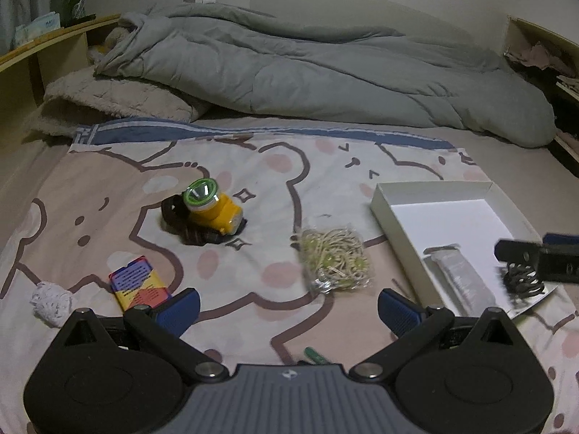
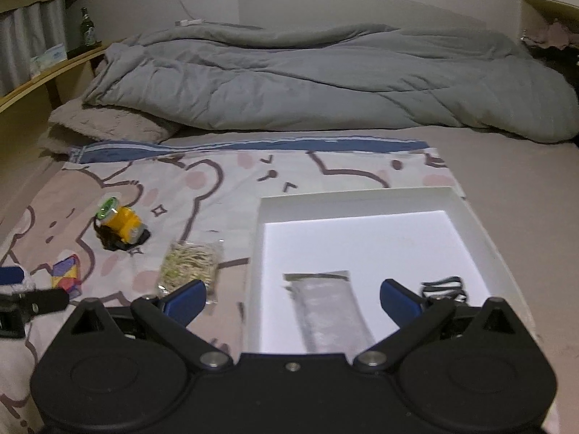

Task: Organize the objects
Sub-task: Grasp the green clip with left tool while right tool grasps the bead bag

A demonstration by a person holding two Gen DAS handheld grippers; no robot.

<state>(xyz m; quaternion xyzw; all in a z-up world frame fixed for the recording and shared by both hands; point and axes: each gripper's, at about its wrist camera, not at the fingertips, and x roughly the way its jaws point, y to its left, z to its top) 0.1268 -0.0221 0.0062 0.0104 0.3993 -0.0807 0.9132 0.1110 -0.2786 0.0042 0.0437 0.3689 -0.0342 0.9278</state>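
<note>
A white shallow box (image 1: 394,217) (image 2: 470,209) lies on the patterned bed sheet at the right. In it lie a silver packet (image 1: 465,280) (image 2: 325,307) and a black coiled hair tie (image 1: 523,278) (image 2: 443,285). A yellow headlamp (image 1: 211,209) (image 2: 121,222), a clear bag of rubber bands (image 1: 334,260) (image 2: 190,266), a colourful small box (image 1: 139,282) (image 2: 65,271) and a white cloth ball (image 1: 50,302) lie on the sheet. My left gripper (image 1: 289,307) is open and empty above the sheet. My right gripper (image 2: 293,300) is open and empty over the box's near end.
A rumpled grey duvet (image 1: 307,68) (image 2: 325,79) and a beige pillow (image 1: 119,101) fill the back of the bed. A wooden shelf (image 1: 43,39) with a green bottle (image 1: 74,0) runs along the left. A green pen (image 1: 316,354) lies near the left gripper's base.
</note>
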